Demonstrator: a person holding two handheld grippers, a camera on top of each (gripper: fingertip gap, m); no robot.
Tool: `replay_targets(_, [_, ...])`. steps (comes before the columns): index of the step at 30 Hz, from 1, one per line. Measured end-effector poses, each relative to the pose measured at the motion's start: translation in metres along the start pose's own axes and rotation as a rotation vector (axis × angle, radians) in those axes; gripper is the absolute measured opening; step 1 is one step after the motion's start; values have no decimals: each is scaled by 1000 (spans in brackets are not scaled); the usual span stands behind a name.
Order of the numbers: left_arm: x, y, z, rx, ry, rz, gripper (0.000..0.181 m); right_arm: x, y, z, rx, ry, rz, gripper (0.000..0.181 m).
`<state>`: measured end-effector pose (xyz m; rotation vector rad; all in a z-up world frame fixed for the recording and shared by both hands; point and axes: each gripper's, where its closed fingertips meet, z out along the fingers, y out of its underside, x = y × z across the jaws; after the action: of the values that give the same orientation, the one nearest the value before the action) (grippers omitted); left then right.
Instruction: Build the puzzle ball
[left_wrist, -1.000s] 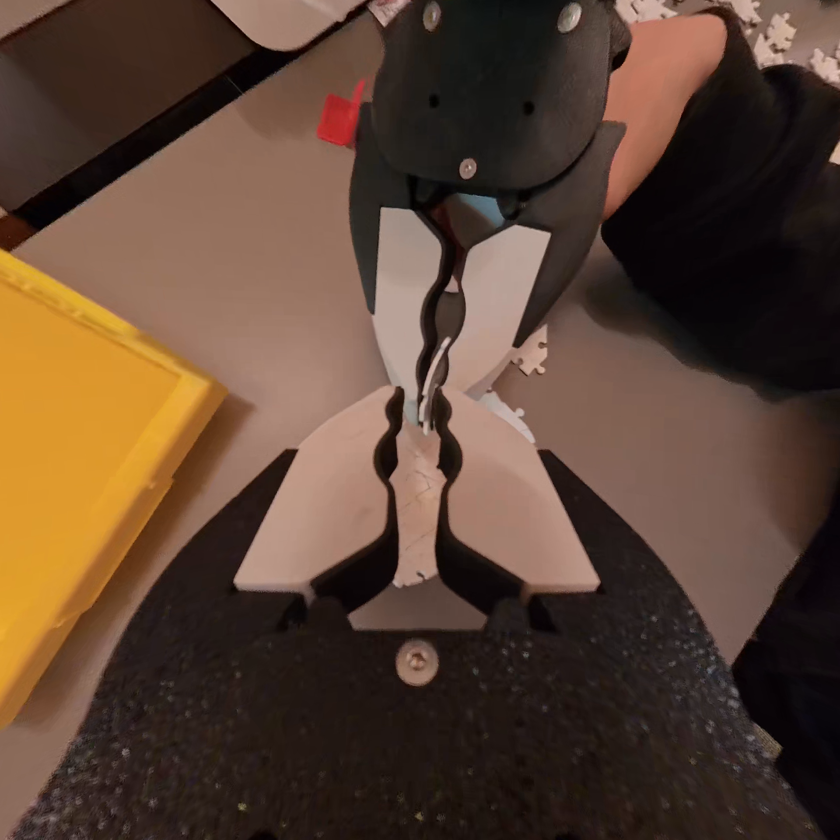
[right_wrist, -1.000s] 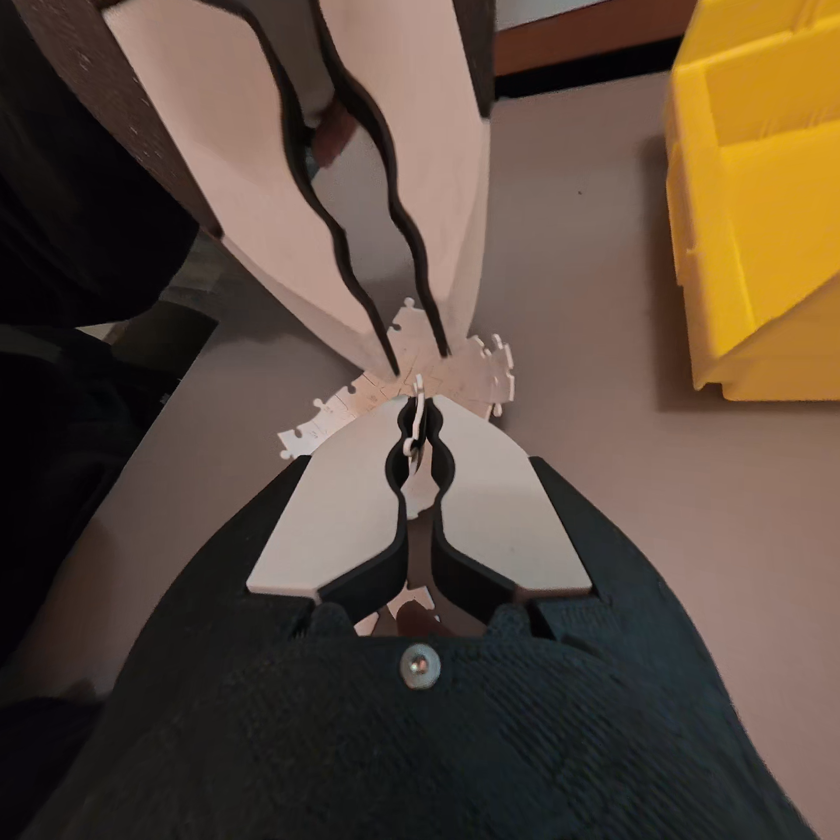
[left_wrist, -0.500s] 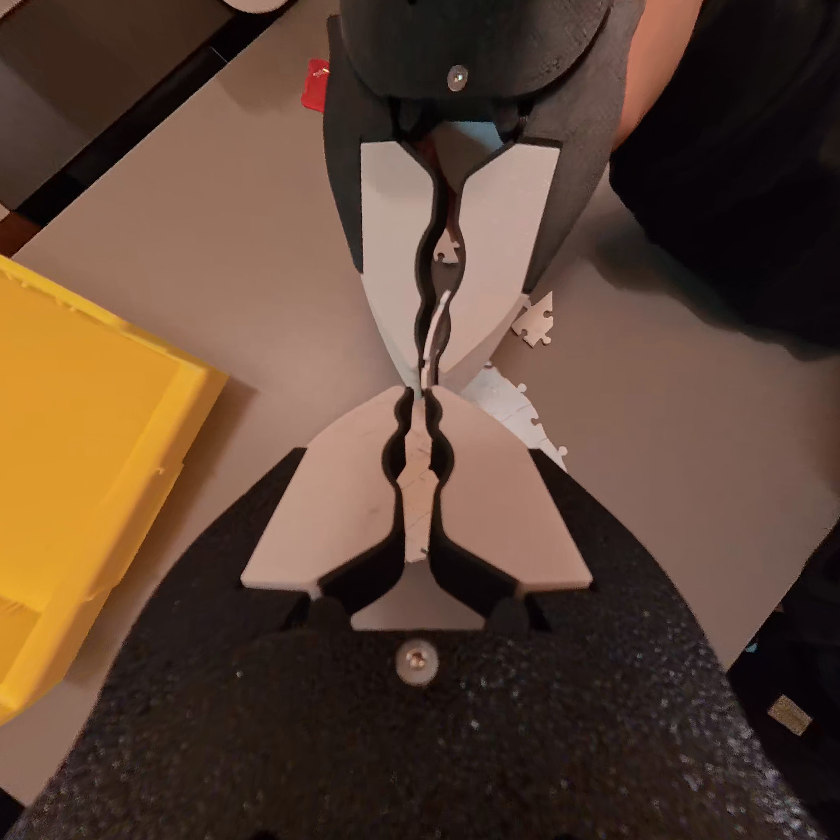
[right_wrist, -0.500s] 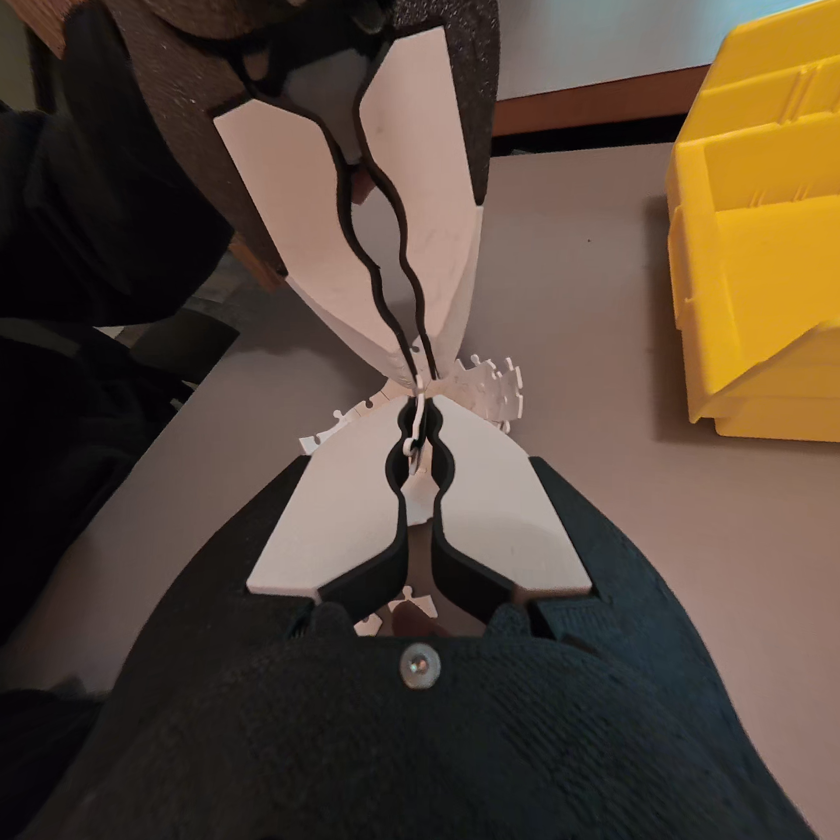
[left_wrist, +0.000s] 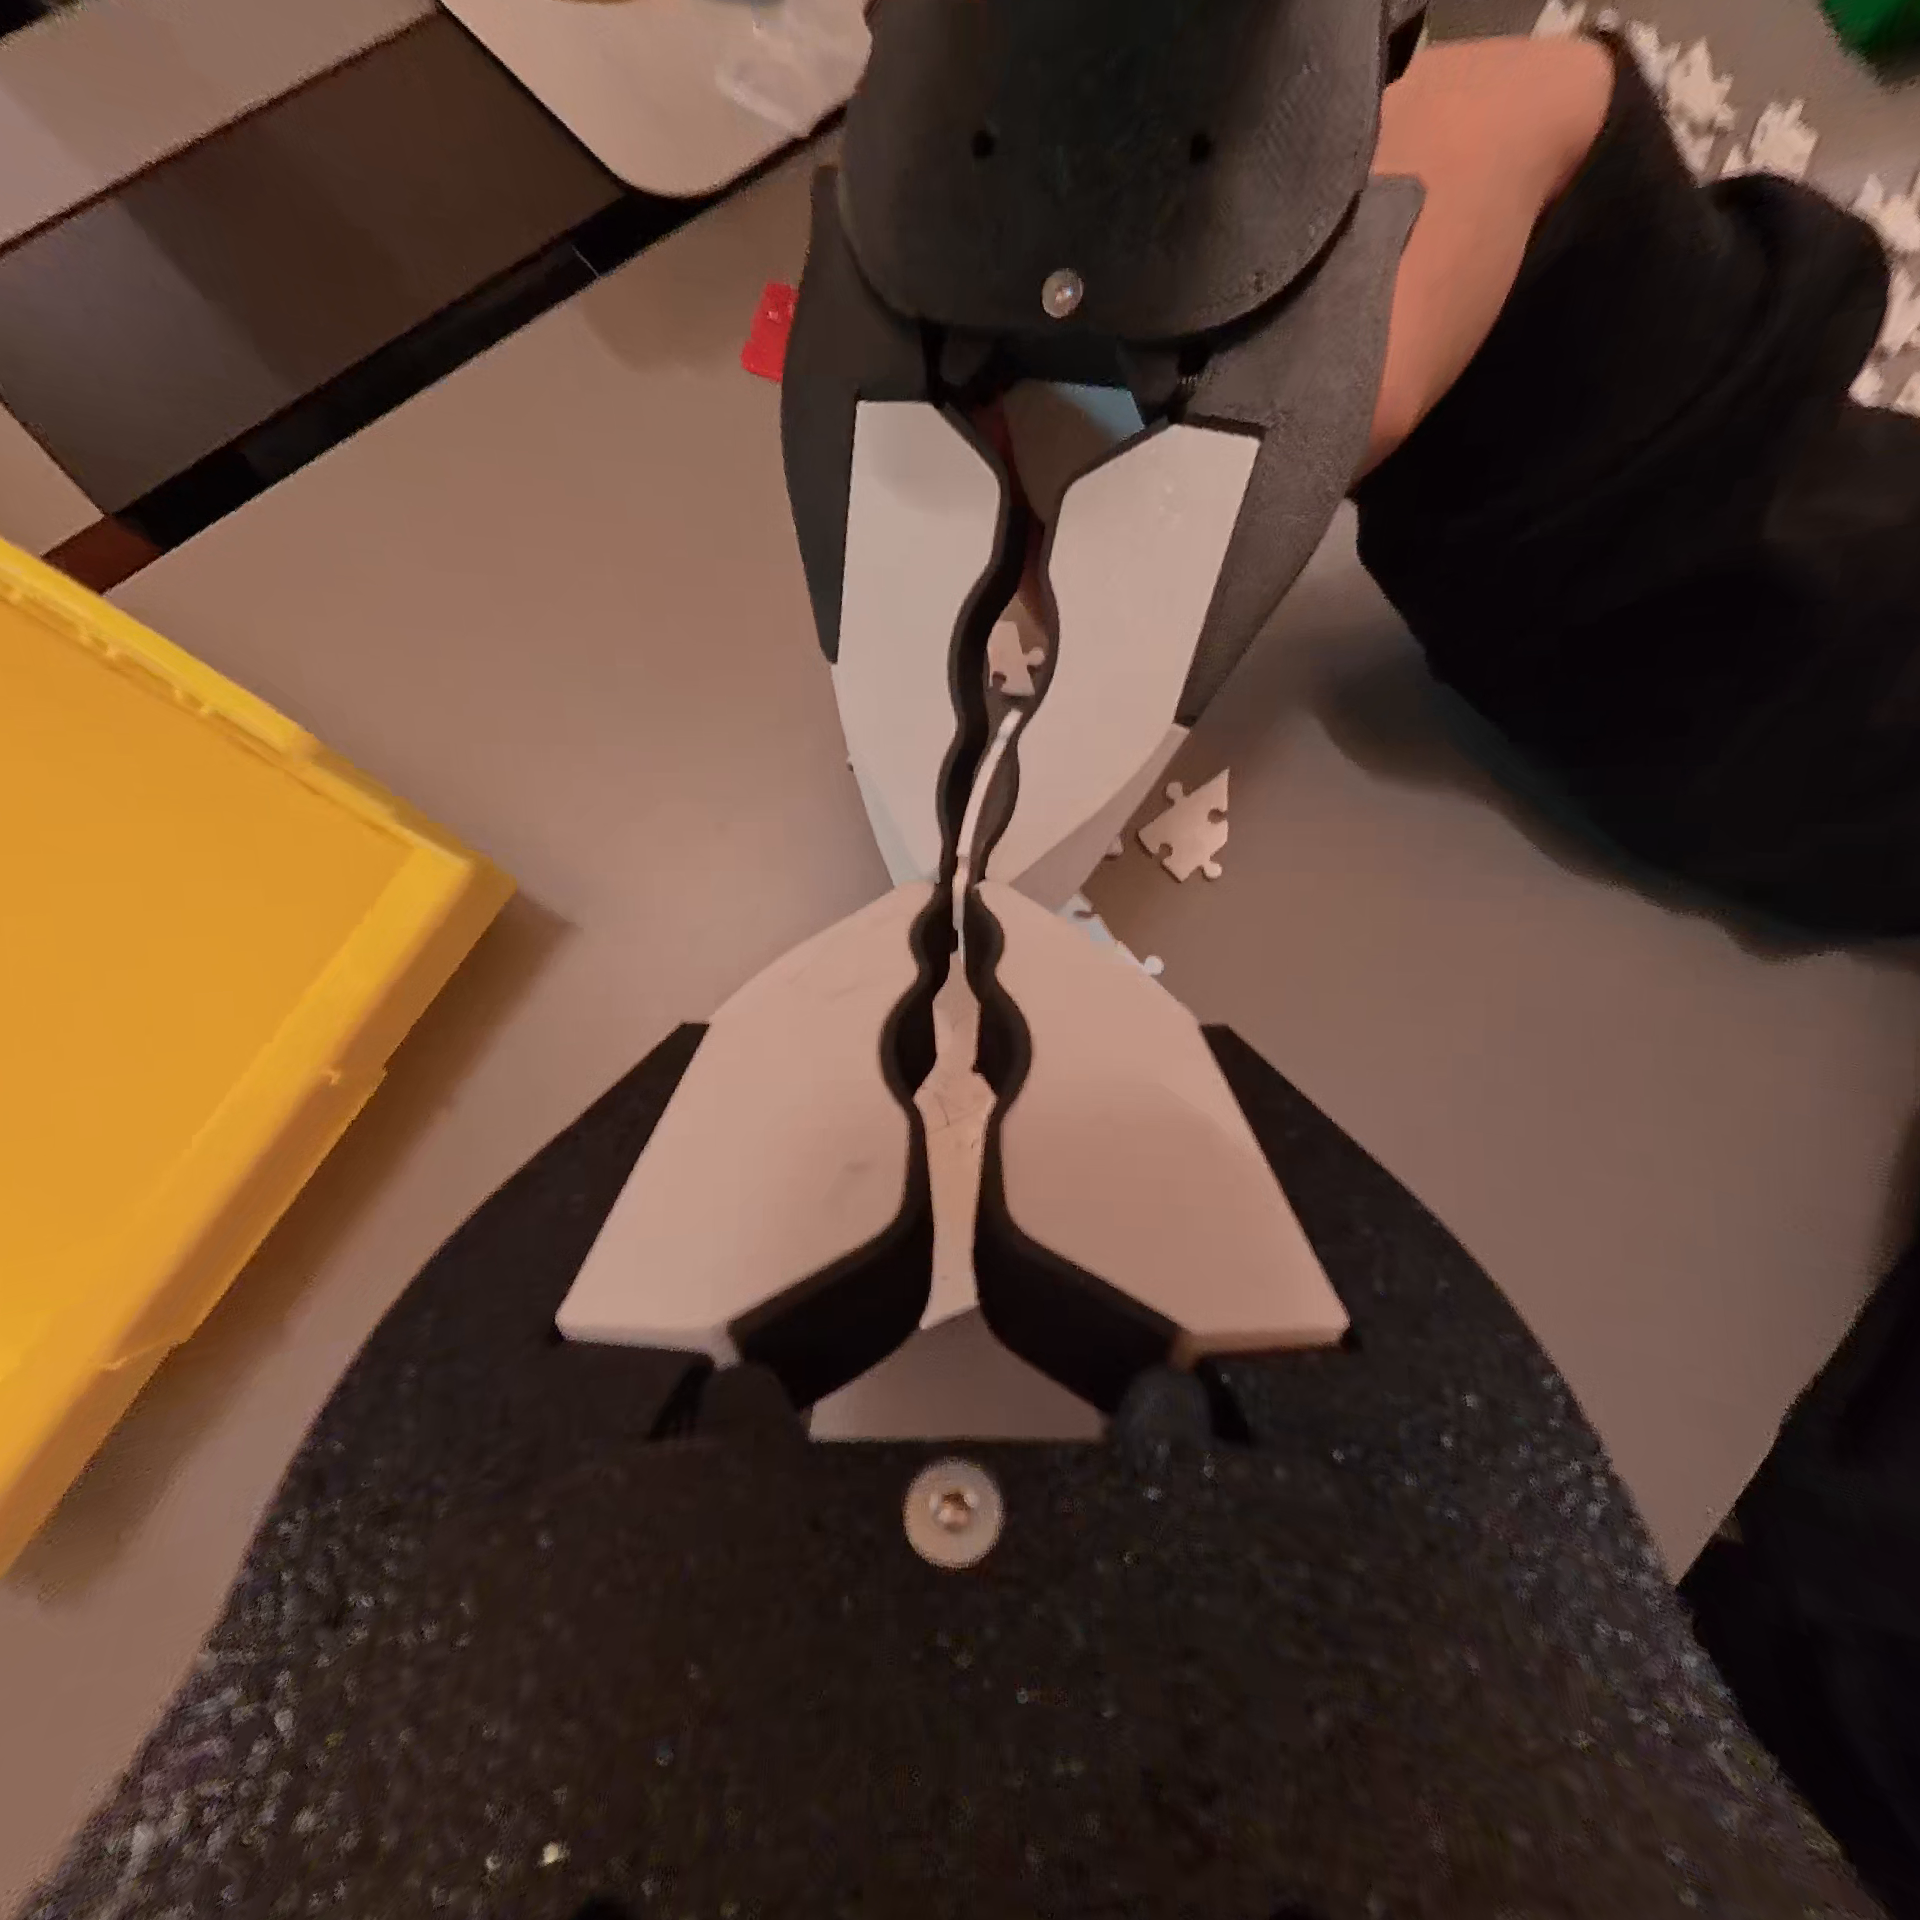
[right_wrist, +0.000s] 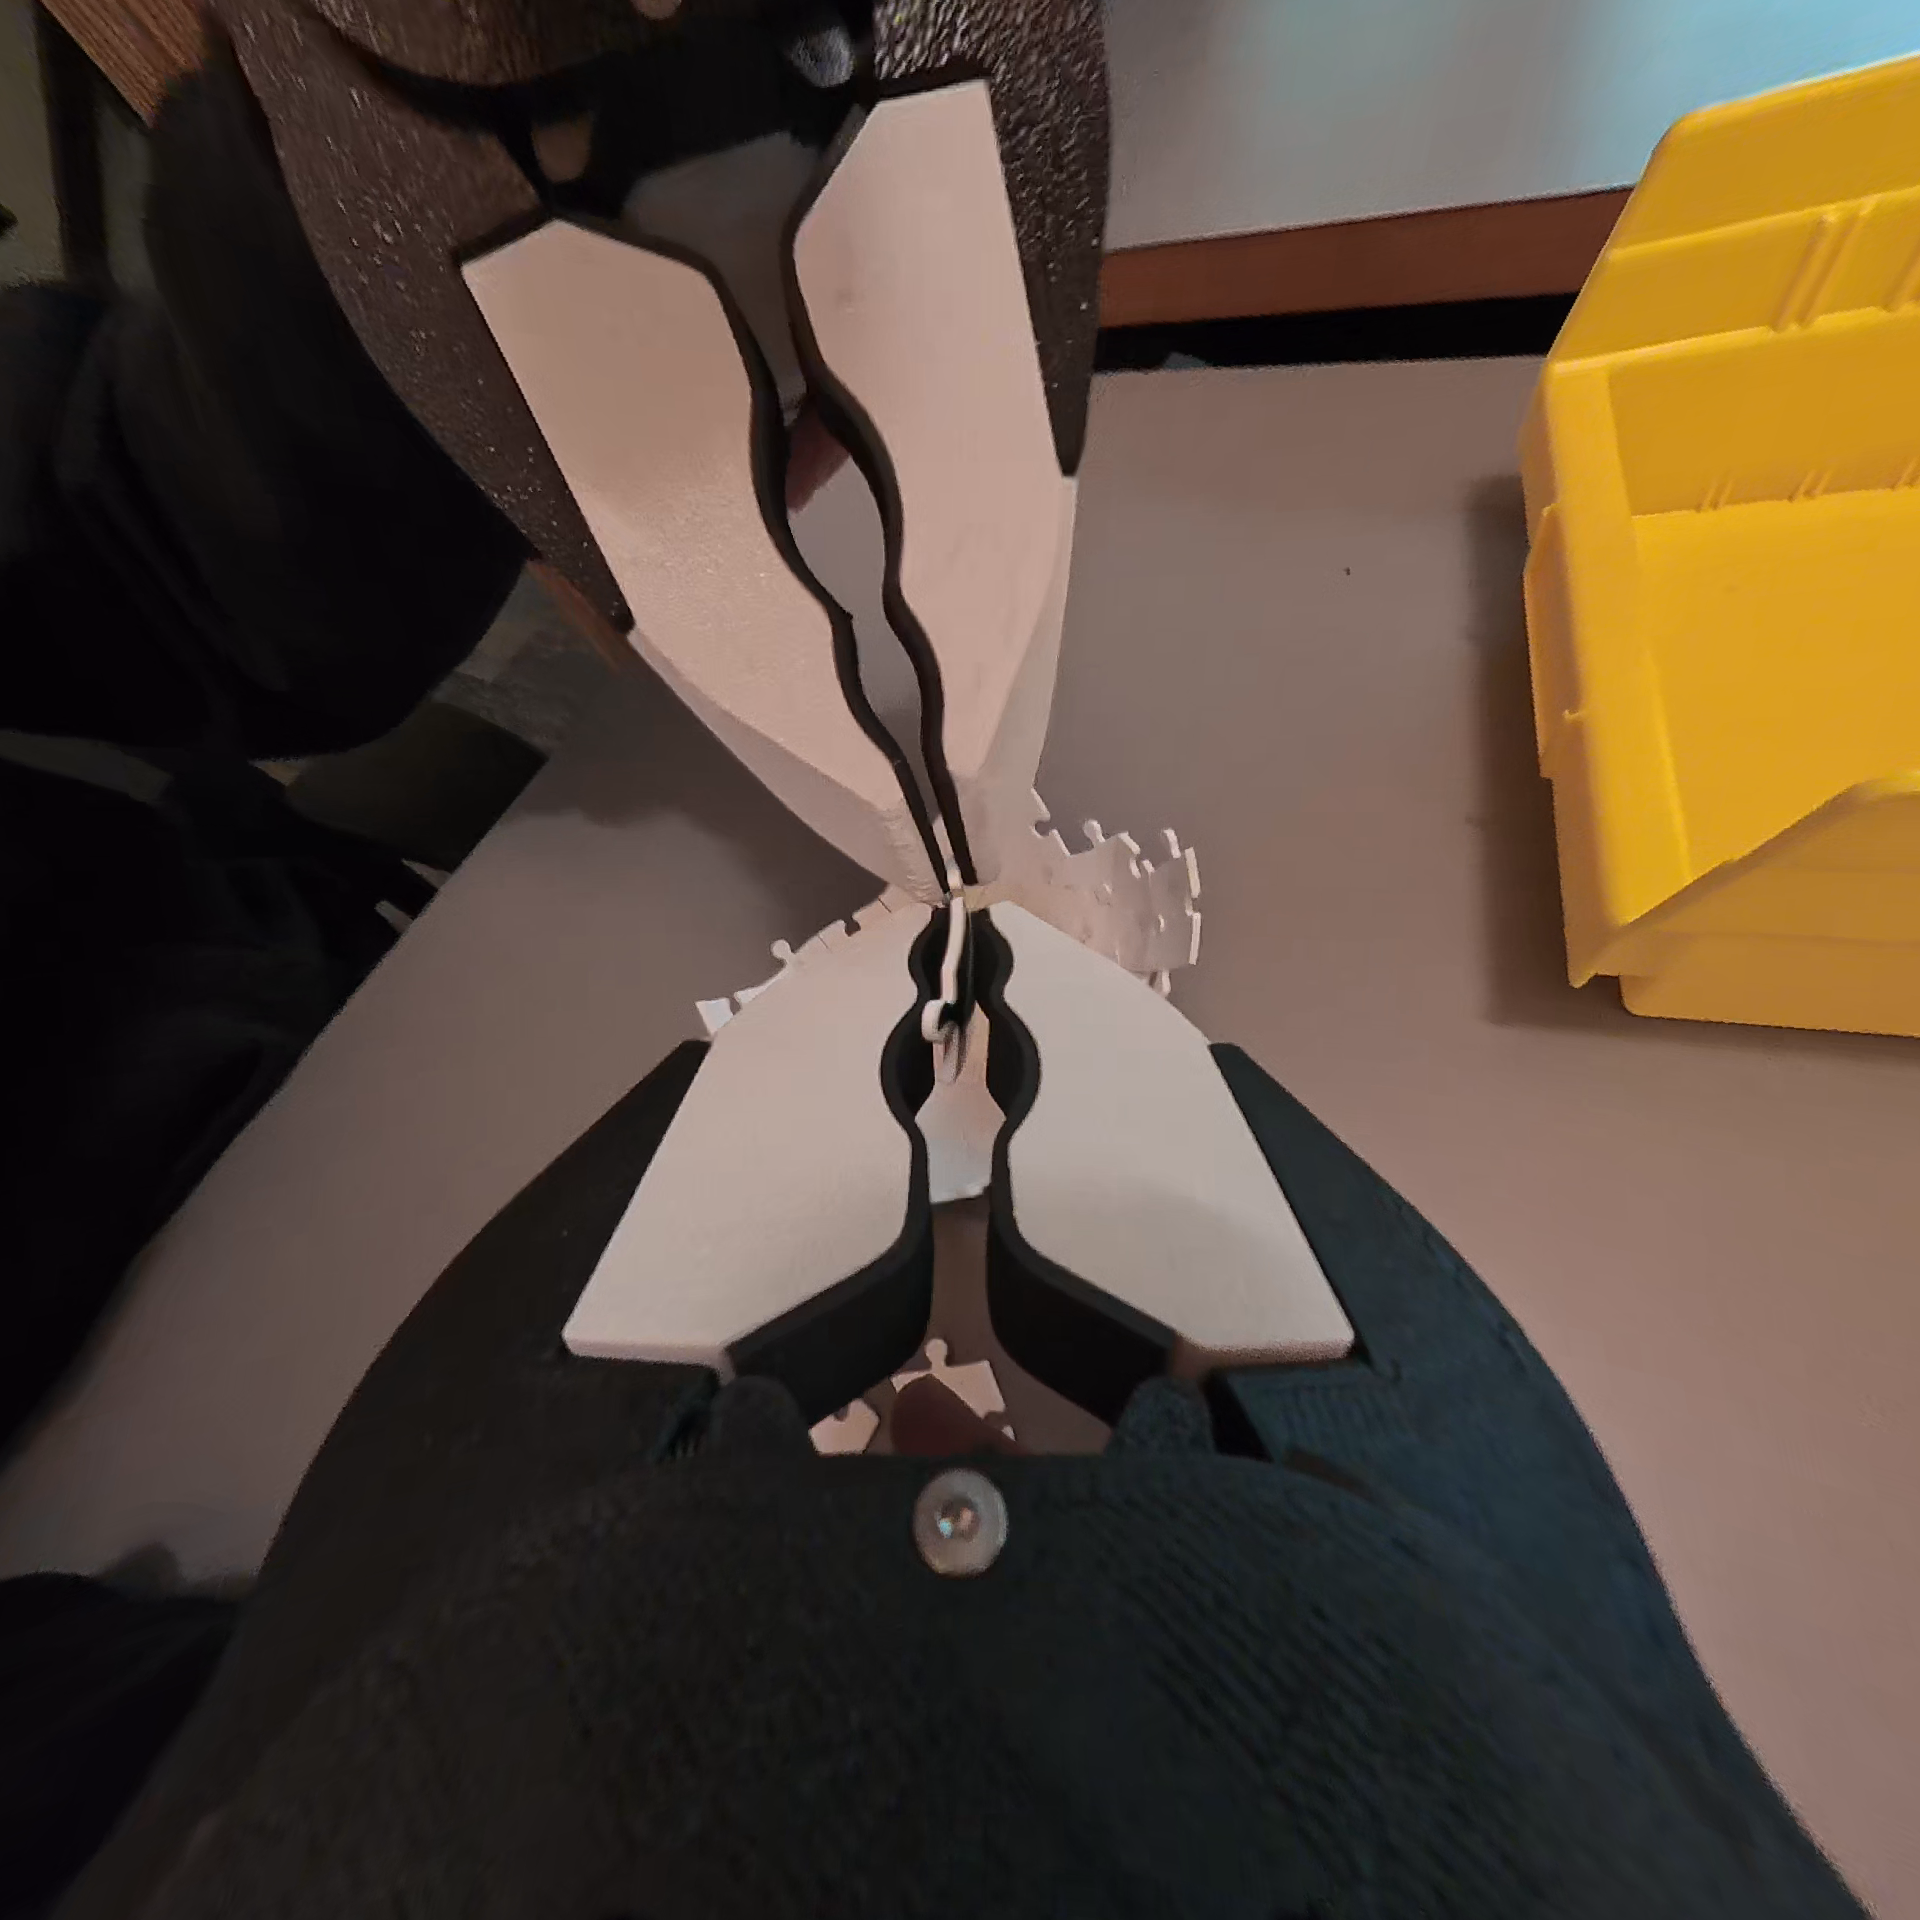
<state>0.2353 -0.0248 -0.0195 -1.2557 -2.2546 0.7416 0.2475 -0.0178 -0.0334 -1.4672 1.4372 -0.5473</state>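
Observation:
My left gripper (left_wrist: 961, 909) is shut on a curved panel of joined white puzzle pieces (left_wrist: 951, 1143). The panel fans out behind the fingertips in the right wrist view (right_wrist: 1127, 894). My right gripper (right_wrist: 956, 920) is shut on a single white puzzle piece (right_wrist: 943, 982) held on edge. The two grippers meet tip to tip above the table. The single piece touches the panel's edge. In the left wrist view the right gripper (left_wrist: 961, 862) comes in from the top with the piece (left_wrist: 987, 790) between its fingers.
A yellow bin stands close by, at the left (left_wrist: 156, 935) and on the right in the right wrist view (right_wrist: 1714, 675). Loose white pieces (left_wrist: 1190, 831) lie on the grey table (left_wrist: 520, 644). A person's black sleeve (left_wrist: 1662, 571) is at right. A small red object (left_wrist: 769, 332) lies behind. Left and right tips are no more than a few centimetres apart.
Both grippers stay shut and tip to tip. The left gripper has tilted back and farther off in the right wrist view, and the panel has shifted slightly right.

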Motion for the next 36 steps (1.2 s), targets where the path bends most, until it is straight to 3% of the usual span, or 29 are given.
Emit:
replay_targets(3, [-4,-3,-8,85,-39,-42,1,1,-3,-3,27,0,24,6])
replay_targets(7, [-9,-10,-23,229,-66,-86,1,4,2,-5,5,31,7,21])
replay_targets(10, [-13,-7,-26,255,-79,-89,1,2,-6,-5,61,5,10,33])
replay_targets(13, [-15,-4,-22,257,-66,-90,1,7,-13,-8,115,12,28,32])
replay_targets(18, [-13,-2,-15,275,-21,-109,1,6,-25,-19,206,13,-2,11])
replay_targets(25, [-10,4,-12,273,-52,-102,2,6,-20,-13,139,52,-62,3])
replay_targets(33, [-6,0,-32,370,-349,-20,21,19,-10,-17,66,137,-62,3])
replay_targets(36, [-5,15,-37,352,-462,-17,34,18,-11,-15,59,135,-61,3])
